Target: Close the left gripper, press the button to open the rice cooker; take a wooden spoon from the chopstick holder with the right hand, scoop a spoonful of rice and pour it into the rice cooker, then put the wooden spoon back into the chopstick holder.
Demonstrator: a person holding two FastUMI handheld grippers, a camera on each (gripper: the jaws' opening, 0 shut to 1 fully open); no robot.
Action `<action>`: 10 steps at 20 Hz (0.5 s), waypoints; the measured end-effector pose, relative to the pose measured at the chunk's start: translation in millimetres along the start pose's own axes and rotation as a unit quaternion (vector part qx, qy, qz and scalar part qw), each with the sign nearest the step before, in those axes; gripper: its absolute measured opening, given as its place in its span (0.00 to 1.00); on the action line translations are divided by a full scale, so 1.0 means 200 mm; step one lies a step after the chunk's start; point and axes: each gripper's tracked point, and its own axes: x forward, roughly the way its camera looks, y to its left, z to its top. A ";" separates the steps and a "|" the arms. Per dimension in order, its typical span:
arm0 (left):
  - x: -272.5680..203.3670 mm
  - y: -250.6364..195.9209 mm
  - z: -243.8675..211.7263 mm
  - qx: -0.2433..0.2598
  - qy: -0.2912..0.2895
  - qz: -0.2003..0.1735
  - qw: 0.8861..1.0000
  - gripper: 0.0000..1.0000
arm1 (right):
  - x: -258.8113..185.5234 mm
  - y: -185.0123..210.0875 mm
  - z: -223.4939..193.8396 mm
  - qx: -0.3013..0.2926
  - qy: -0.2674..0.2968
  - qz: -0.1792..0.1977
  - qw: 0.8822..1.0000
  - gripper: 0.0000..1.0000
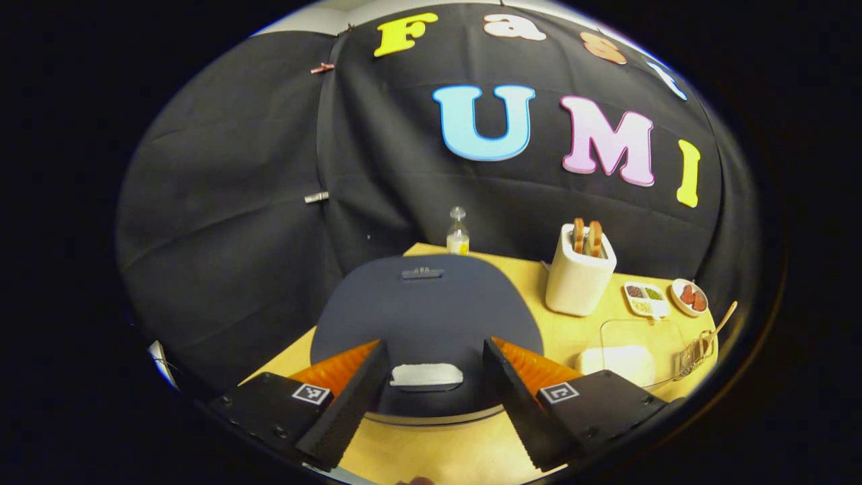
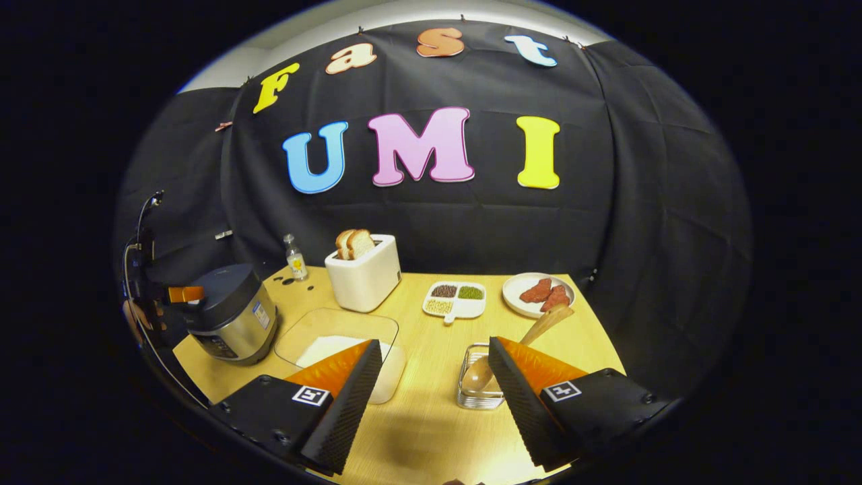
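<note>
L gripper [image 1: 436,397]: jaws wide, holding nothing, hovering just over the rice cooker [image 1: 431,316], its lid down; pale button [image 1: 426,374] sits between the fingers at the cooker's near edge. R gripper [image 2: 431,397]: jaws wide too, empty, well to the cooker's right above the table [image 2: 431,431].

Wooden spoon [image 2: 518,343] lies tilted in the chopstick holder [image 2: 479,394], far right of the cooker, just beside the R gripper's right finger. Clear rice container [image 2: 337,337] sits right beside the cooker.

Step, judged: lid down + spoon in holder fits either the button press coming up or everything done and reset; can't tell which. If it's the press, L jaws would need closing, then pushing down on the button.
</note>
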 end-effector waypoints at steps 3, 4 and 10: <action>-0.22 -0.09 0.20 0.017 -0.052 -0.037 0.998 0.97 | -0.08 0.03 0.16 0.005 -0.032 -0.034 0.999 0.99; -0.31 -0.13 0.27 0.014 -0.068 -0.052 0.996 0.96 | -0.12 0.05 0.23 0.008 -0.046 -0.040 0.998 0.99; -0.69 -0.31 0.20 0.003 -0.062 -0.134 0.989 0.97 | -0.49 0.21 0.36 0.009 -0.094 -0.098 0.991 0.99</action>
